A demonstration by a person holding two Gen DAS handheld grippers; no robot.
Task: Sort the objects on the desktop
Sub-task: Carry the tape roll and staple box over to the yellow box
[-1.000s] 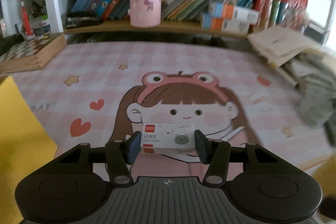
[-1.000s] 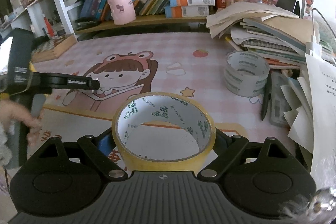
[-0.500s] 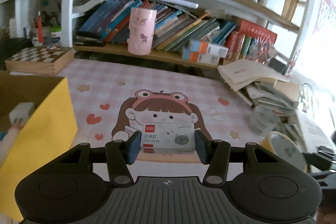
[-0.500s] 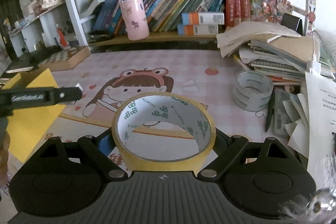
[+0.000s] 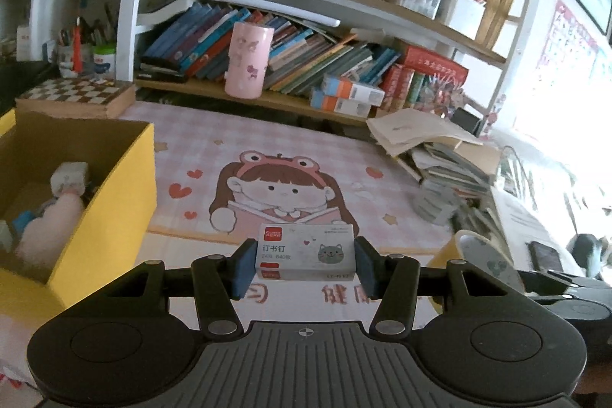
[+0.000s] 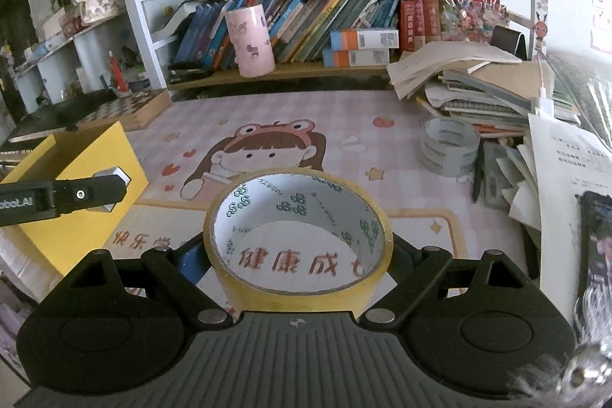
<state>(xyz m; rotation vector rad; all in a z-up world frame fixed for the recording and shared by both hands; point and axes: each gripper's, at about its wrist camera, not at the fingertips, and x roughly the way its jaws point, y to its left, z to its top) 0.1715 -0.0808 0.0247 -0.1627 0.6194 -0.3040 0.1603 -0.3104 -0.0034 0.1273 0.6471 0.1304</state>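
My left gripper (image 5: 305, 264) is shut on a small grey staple box (image 5: 305, 251) with a cat drawing, held above the pink cartoon desk mat (image 5: 283, 155). A yellow cardboard box (image 5: 111, 186) stands open at the left with several small items inside. My right gripper (image 6: 298, 251) is shut on a yellow roll of tape (image 6: 298, 239), its blue pads pressing the roll's sides. In the right wrist view the left gripper (image 6: 111, 186) shows at the left edge, in front of the yellow box (image 6: 88, 159). The yellow tape roll (image 5: 485, 262) shows at the lower right of the left wrist view.
A grey tape roll (image 6: 449, 148) lies on the mat (image 6: 344, 125) beside a pile of books and papers (image 6: 478, 86) at the right. A pink cylinder (image 6: 250, 41) stands on the low bookshelf. A chessboard box (image 5: 76, 94) sits at the back left. A phone (image 6: 598, 239) lies far right.
Both grippers have risen and pulled back with their loads. The left one swung toward the left, so the yellow box's open top came into its view.
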